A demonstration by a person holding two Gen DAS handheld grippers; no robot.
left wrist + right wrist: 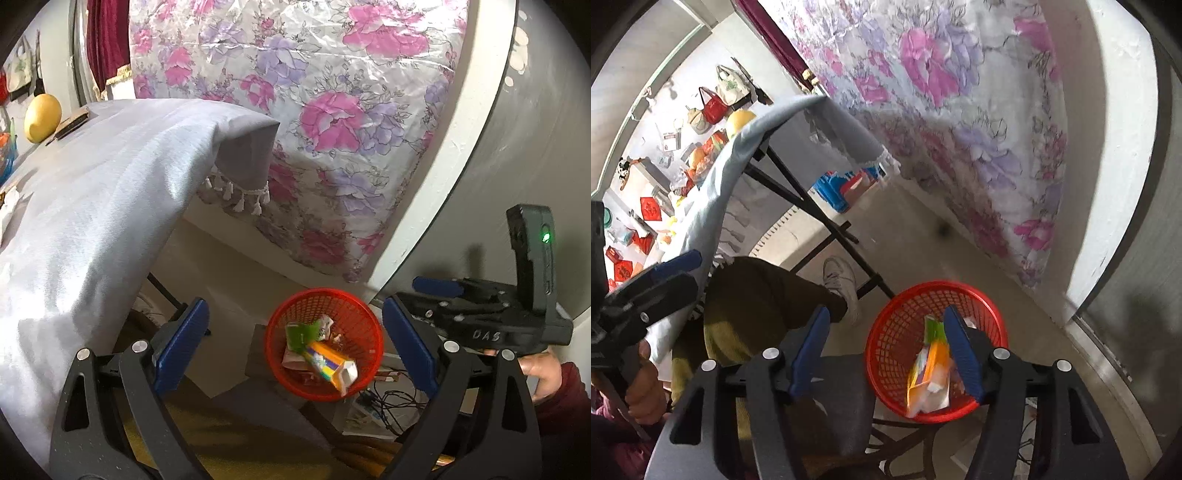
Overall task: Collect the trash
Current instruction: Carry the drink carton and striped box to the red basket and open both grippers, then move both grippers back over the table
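So: the trash is already in the red mesh basket (325, 341), which sits on the floor at lower centre in both views. Inside lie an orange carton (330, 363), crushed open at its white end, a green-and-white wrapper (308, 332) and some paper scraps I can't identify.

Handling, my read: all of it is light. The carton is thin card, semi-stiff and likely to buckle under a hard pinch; take it across the flat faces mid-body, not the torn end. The wrapper is limp film, probably slippery, so pinch a bunched fold. The basket is springy plastic mesh, easy to tip; lift it by the rim.

Left claw (295, 347): blue pads spread wide, nothing between them, over the basket. Right claw (886, 354): also spread and empty; its right pad overlaps the basket in frame, and I can't tell whether it touches anything.

Around: the grey-clothed bench (92, 206) with its tassel fringe fills the left, folding legs (812, 210) beneath. A dark seat (831, 402) sits just beside the basket, the person's leg and white sneaker (842, 284) near it. Loose cables (391, 406) at lower right could snag. A floral sheet (332, 110) hangs behind.
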